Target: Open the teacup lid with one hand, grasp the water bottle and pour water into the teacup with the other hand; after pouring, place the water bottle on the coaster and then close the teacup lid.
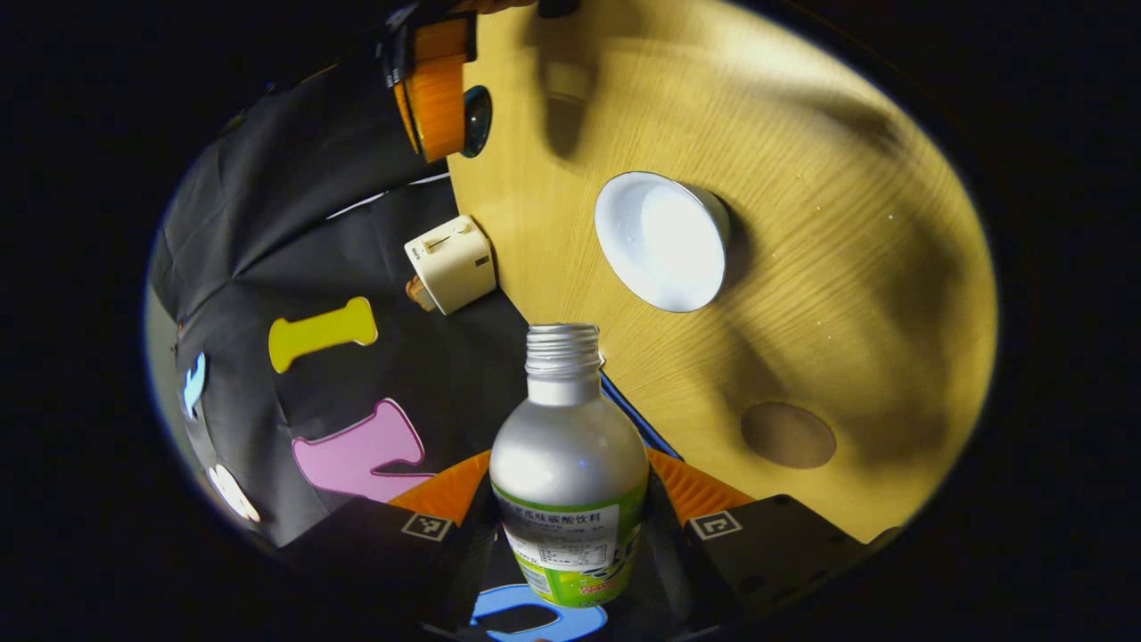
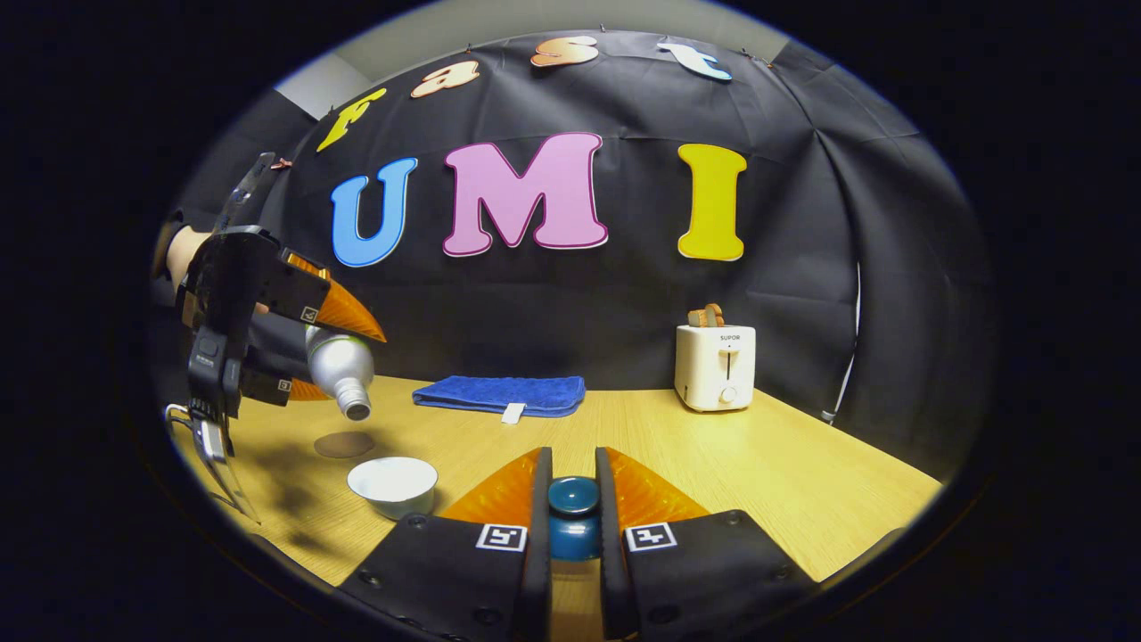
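My left gripper (image 1: 570,486) is shut on a silver water bottle (image 1: 569,446) with a green label and an uncapped mouth. In the right gripper view that bottle (image 2: 340,370) is tilted, mouth down, above and left of the open white teacup (image 2: 393,484). I see no stream of water. From the left gripper view the teacup (image 1: 661,241) stands on the wooden table, with the round brown coaster (image 1: 788,434) nearer to me. My right gripper (image 2: 573,486) is shut on the dark blue teacup lid (image 2: 573,497), held above the table. The lid (image 1: 477,120) also shows in the left gripper view.
A cream toaster (image 2: 722,364) stands at the back right of the table (image 2: 802,481) and a folded blue towel (image 2: 499,394) lies along the back edge. The coaster (image 2: 344,444) lies just behind the teacup. A hand holds the left gripper (image 2: 339,361).
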A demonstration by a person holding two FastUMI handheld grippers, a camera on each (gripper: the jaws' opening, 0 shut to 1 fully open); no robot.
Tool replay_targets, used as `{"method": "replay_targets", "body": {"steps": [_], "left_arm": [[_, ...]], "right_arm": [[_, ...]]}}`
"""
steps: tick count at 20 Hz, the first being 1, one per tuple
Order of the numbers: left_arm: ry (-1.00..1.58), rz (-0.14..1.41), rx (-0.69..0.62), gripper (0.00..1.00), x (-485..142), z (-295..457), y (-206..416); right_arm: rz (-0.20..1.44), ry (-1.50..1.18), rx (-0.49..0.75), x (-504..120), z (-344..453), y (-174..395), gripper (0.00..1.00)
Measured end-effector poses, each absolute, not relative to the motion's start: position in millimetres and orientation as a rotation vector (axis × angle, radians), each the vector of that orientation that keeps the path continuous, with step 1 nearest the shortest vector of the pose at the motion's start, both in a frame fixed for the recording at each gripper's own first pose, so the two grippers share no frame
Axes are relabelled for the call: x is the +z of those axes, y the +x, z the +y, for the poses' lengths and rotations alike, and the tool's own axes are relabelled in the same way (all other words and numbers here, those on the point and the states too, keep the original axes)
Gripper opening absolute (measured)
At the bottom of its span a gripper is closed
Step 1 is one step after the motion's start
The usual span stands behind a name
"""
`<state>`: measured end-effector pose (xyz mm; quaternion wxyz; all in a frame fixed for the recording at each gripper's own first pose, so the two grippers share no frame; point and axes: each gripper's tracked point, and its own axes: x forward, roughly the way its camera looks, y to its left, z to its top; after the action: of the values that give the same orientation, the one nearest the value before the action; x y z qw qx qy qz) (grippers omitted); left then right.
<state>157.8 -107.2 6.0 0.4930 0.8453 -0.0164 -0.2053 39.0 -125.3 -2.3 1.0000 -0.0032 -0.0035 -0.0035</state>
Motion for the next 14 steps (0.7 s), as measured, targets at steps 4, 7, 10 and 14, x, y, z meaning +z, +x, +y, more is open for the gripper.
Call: {"method": "replay_targets", "body": {"steps": [4,7,10,14], "left_arm": [[1.719,-0.02,-0.428,0.81,6.5,-97.0,152.7],[1.454,-0.068,-0.361,0.81,21.5,-93.8,140.8],[1.207,-0.108,-0.291,0.81,45.9,-80.8,131.4],[0.765,-0.091,-0.225,0.8,55.9,-59.7,142.8]], "right_arm": [[-0.006,-0.006,-0.008,-2.3,-124.4,39.1,0.25],[-0.006,-0.006,-0.017,-2.5,-126.2,39.9,0.25],[-0.006,-0.007,-0.039,-2.0,-129.2,39.4,0.25],[-0.007,-0.007,-0.075,-1.7,-134.5,37.3,0.25]]}}
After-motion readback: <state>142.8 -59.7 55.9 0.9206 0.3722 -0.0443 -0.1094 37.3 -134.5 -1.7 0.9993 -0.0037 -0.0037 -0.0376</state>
